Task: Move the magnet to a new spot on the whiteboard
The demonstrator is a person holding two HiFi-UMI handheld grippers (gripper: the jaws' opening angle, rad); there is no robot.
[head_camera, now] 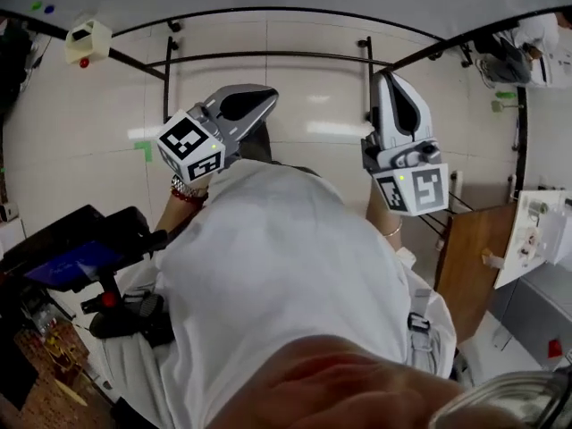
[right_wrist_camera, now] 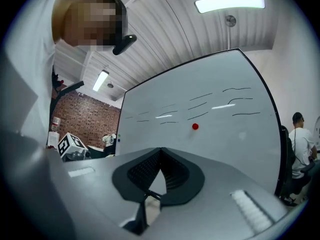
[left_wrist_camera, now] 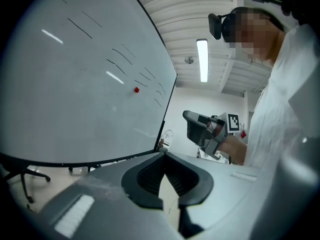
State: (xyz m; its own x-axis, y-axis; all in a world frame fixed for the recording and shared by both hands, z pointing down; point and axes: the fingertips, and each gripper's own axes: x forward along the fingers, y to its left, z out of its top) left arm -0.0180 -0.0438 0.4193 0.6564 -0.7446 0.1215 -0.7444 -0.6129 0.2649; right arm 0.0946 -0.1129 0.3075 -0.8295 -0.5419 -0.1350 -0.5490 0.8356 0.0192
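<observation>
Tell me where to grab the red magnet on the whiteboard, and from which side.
Pinch the red magnet by its round rim, pads on opposite edges, coming straight at the face of the whiteboard. It is a small round button on the upright board, with only marker lines nearby, so any rim direction looks free. The right gripper faces it but is shut; open it first.

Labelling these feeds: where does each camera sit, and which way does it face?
Head view: on the head, facing down at the floor; shows shirt, left gripper, right gripper.
Left gripper view: on that gripper, facing whiteboard and magnet; shows its shut jaws, right gripper, shirt.
Right gripper view: likewise facing the whiteboard; shows its shut jaws, left gripper's cube.
Shared: whiteboard and magnet, both gripper views.
</observation>
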